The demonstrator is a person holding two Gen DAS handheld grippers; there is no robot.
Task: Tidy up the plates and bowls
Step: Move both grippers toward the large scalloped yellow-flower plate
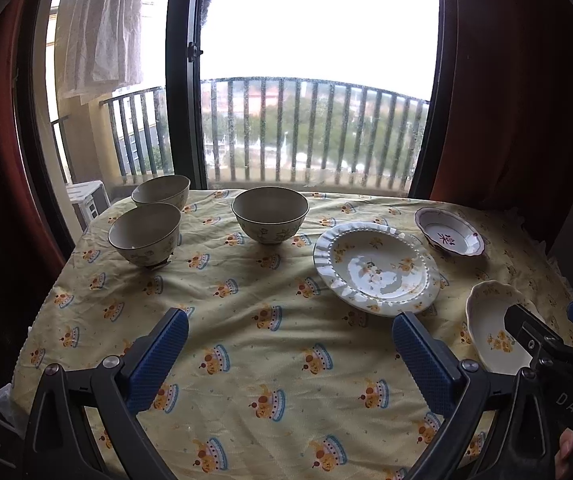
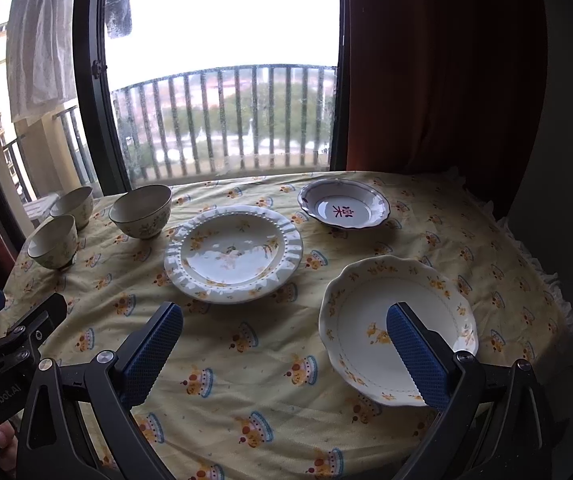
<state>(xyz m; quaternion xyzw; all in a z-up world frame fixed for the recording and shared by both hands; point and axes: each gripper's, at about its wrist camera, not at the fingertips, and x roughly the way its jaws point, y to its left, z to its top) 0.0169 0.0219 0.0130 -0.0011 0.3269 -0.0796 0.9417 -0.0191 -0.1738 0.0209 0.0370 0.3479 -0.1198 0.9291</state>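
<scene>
Three bowls (image 1: 206, 216) and three plates (image 2: 233, 254) are spread apart on the table (image 1: 270, 360). The left claw (image 1: 286, 356) and right claw (image 2: 286, 356) are held wide open, empty. A glazed rim could slip if pinched shallowly.

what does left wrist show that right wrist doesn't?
Only the left wrist view shows the right tongs, edging in over the scalloped plate and hiding part of it.

Only the right wrist view shows that scalloped plate whole, the left tongs at its left edge, and the red character in the purple-rimmed dish plainly.

Both show three bowls, the ruffled plate and the yellow tablecloth. Both tongs are open.
</scene>
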